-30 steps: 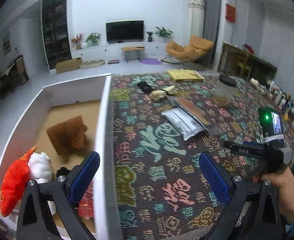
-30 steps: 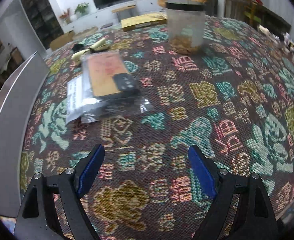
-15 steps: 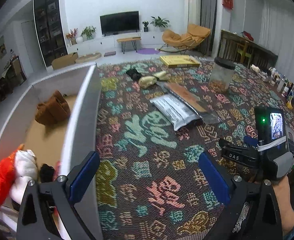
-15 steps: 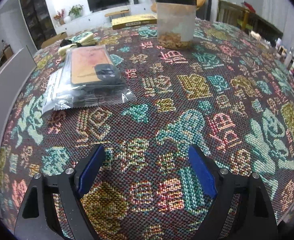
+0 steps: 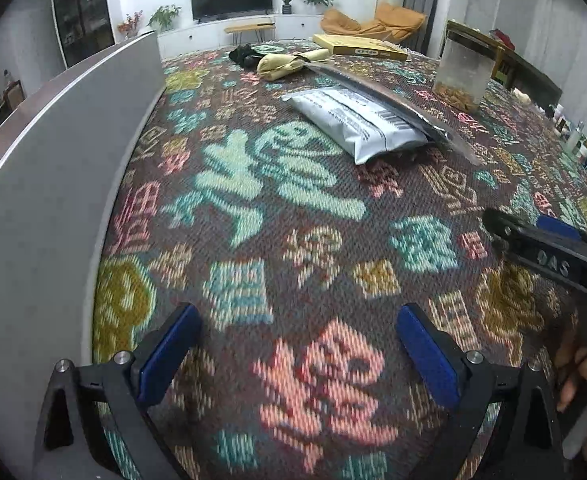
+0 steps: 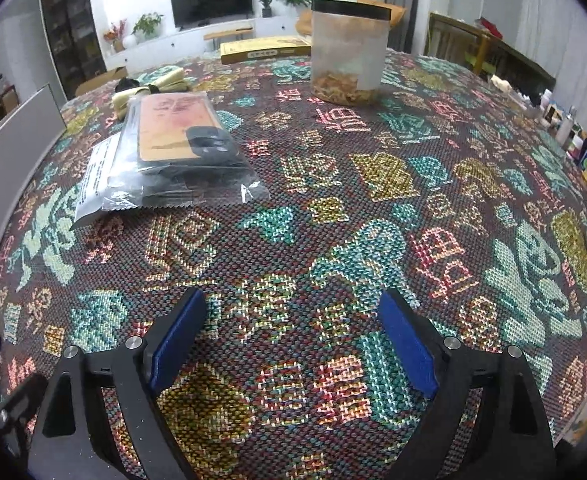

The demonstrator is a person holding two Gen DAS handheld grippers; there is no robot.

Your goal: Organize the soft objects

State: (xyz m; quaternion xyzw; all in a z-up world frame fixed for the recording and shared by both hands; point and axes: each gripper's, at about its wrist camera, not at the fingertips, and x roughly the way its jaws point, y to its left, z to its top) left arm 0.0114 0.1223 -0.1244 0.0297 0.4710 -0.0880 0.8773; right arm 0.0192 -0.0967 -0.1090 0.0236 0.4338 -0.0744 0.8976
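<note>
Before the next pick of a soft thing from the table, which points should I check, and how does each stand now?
1. Left tool open, holding nothing: ok.
2. Right tool open, holding nothing: ok.
3. Yellow soft item in view at the table's far side: ok.
4. Black soft item beside it; whether they touch: cannot tell.
5. Grey packet lies nearer, on the way: not ok.
6. Box wall at left; room inside: cannot tell.

Cream soft toy lying beside black one, far tabletop

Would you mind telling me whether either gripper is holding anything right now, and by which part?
Nothing is held: the left gripper and the right gripper are both open, with only the patterned tablecloth between their fingers.
</note>
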